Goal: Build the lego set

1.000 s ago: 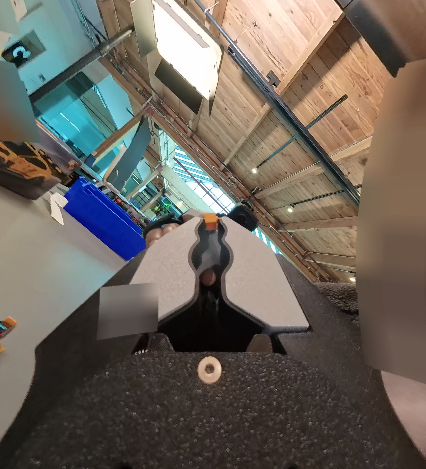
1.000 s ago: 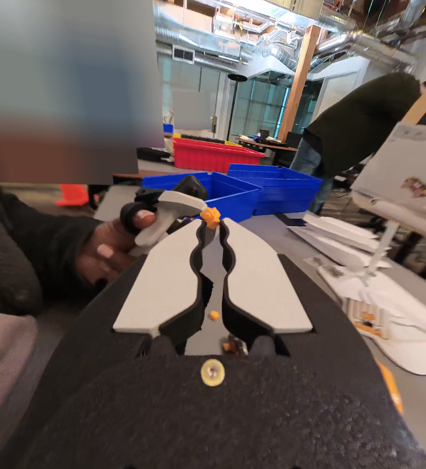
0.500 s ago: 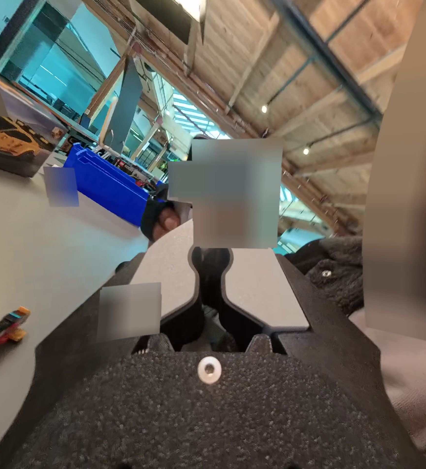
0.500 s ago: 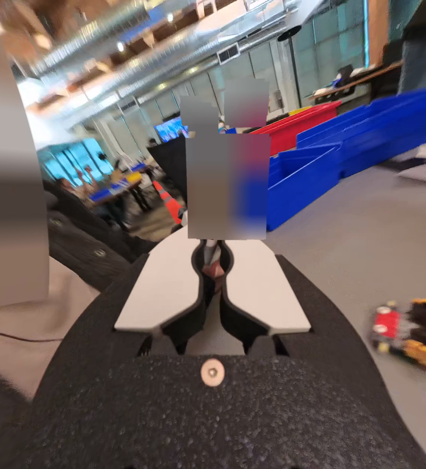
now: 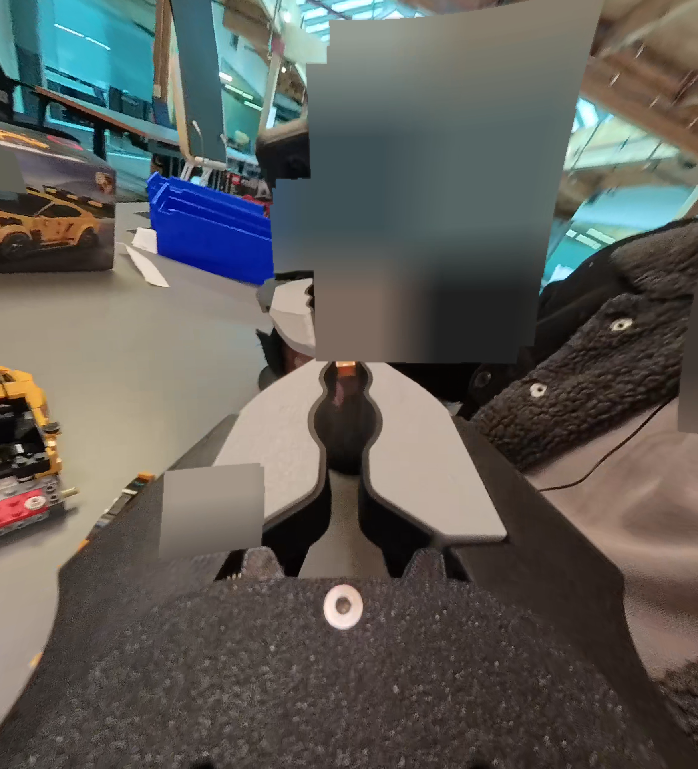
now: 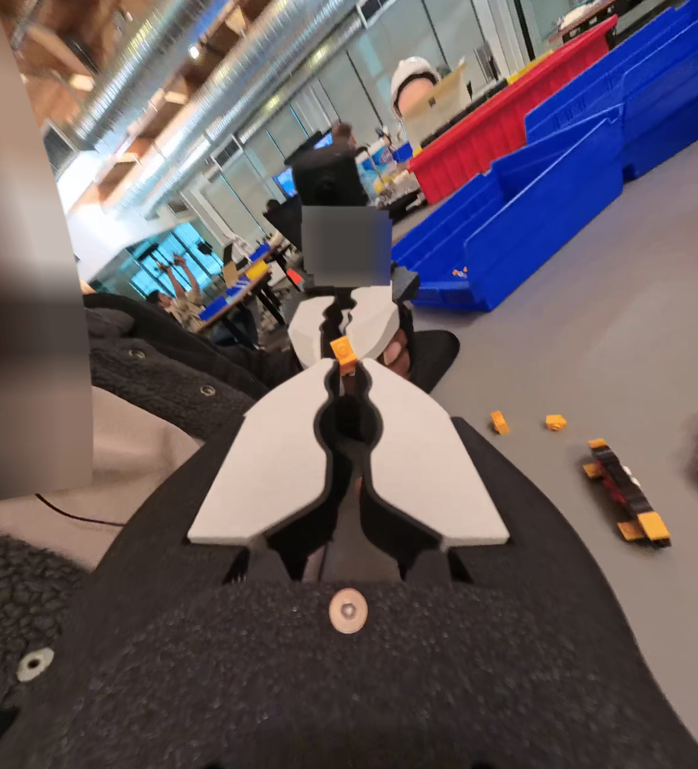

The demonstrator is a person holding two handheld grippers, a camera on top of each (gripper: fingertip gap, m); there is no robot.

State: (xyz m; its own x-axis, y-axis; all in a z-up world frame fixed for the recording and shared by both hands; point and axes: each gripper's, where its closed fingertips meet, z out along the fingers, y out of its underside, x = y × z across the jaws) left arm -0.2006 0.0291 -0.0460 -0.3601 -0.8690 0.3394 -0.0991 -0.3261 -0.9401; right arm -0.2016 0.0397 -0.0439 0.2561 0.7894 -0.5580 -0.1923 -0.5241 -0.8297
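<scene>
Grippers meet tip to tip above the near edge of the grey table point(image 6: 588, 316). The right gripper point(image 6: 346, 368) has its fingers pressed in on a small orange brick point(image 6: 344, 348), which sticks out past their tips. Facing it, the left gripper point(image 6: 341, 322) shows farther off in the right wrist view, its tips just beside that same brick; whether they also grip it is hard to tell, since a blur patch covers much of that spot. In the left wrist view the left gripper point(image 5: 346, 368) has its fingers drawn close, with a bit of orange point(image 5: 345, 367) between the tips.

On the table, the half-built yellow car point(image 5: 4, 449) sits to the left, well apart from the grippers. A black and orange strip of bricks point(image 6: 626, 493) lies near two loose orange pieces point(image 6: 499, 422). Blue bins point(image 6: 547, 224) stand at the back, and the set's box point(image 5: 39, 208) stands beside them.
</scene>
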